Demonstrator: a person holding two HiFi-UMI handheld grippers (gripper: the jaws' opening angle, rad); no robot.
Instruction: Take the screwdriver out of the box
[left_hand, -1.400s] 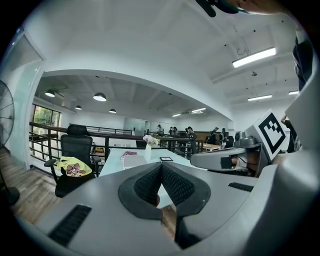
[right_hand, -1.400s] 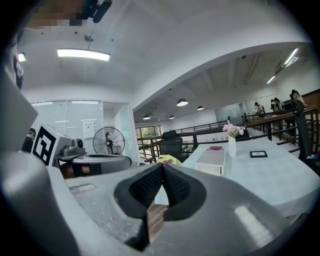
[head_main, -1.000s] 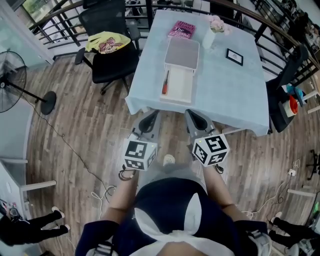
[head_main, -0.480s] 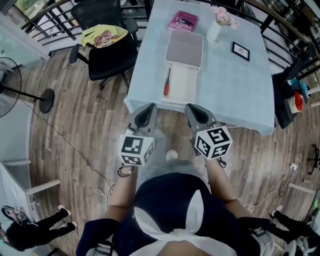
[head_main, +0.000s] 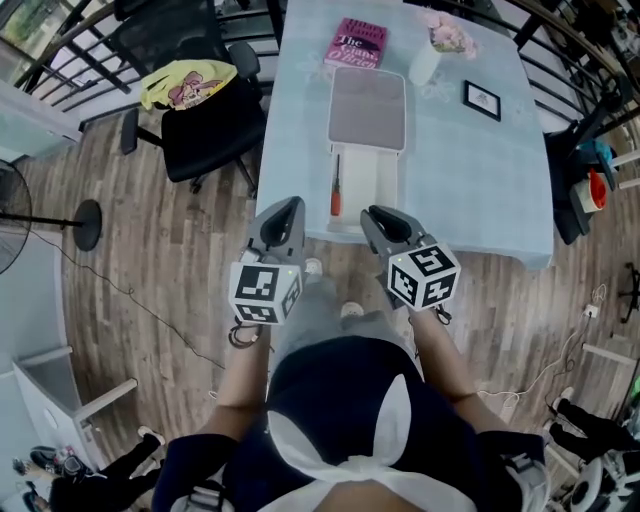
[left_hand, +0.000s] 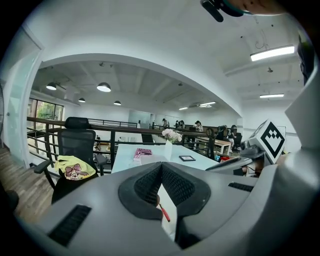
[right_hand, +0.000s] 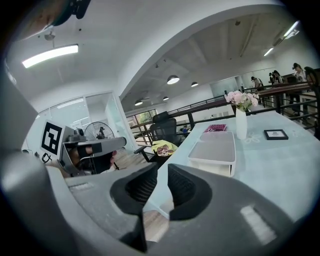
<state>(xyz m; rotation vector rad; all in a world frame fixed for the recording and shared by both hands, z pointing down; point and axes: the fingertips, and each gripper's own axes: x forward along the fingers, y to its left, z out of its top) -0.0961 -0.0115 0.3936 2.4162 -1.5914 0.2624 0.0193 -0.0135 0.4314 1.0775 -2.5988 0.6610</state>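
The table draped in pale-blue cloth bears an open white rectangular box. The left gripper is held closed and empty. The jaws of the right gripper have just been opening, with nothing between them. The slim red-handled screwdriver is laid along the box's left wall. It is judged light and rigid, with a slippery shaft, and is best taken by the handle.

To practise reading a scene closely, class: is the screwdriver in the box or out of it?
In. The screwdriver lies flat inside the open box, along its left wall, red handle towards the table's near edge.

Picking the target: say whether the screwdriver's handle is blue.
No, the screwdriver lying in the open box has a red handle.
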